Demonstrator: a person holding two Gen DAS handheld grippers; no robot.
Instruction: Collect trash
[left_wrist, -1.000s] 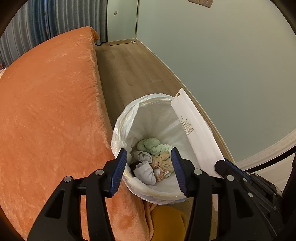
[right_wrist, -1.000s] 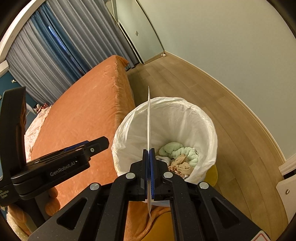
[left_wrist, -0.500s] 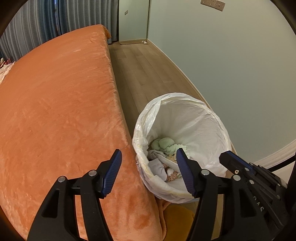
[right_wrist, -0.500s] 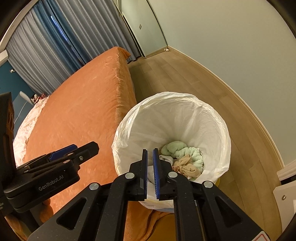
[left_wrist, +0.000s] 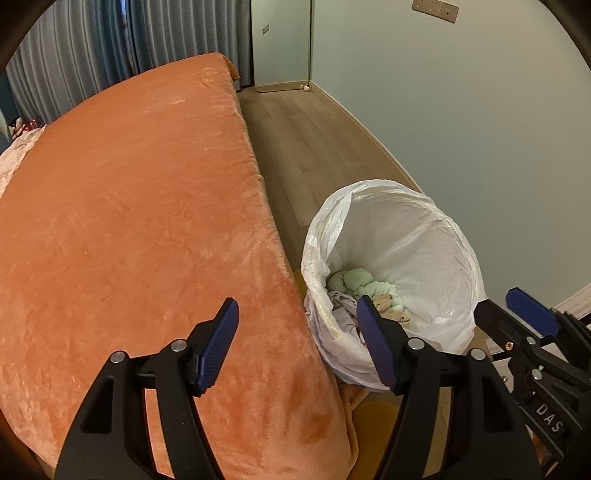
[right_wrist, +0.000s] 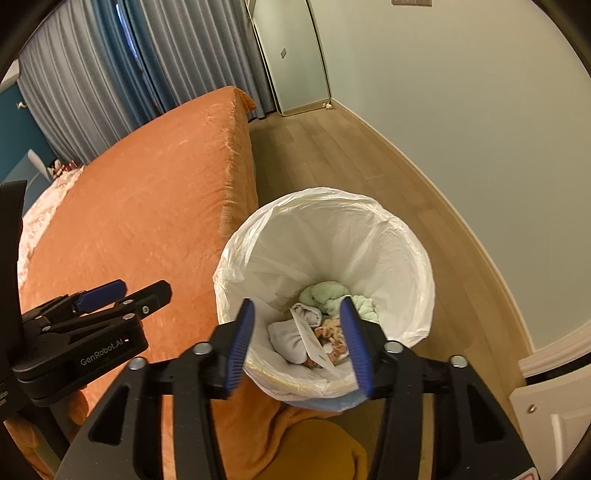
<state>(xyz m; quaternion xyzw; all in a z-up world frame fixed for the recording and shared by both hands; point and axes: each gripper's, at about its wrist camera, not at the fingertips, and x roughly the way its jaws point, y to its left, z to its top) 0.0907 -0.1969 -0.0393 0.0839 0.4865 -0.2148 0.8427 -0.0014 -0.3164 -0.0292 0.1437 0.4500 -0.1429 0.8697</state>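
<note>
right gripper (right_wrist: 297, 341) nearest, jaws spread wide and empty, poised over the near rim of the trash bin (right_wrist: 413, 254). inside its white liner: a flat white paper packet (right_wrist: 310, 341) lying tilted on a grey cloth bundle (right_wrist: 286, 338), tan crumpled bits beside it, a pale green cloth (right_wrist: 332, 295) behind. left gripper (left_wrist: 297, 345) jaws also wide apart, empty, over the edge of the orange bed (left_wrist: 129, 221) just beside the bin. wooden floor (right_wrist: 332, 155) beyond, then grey curtains (right_wrist: 110, 74).
</note>
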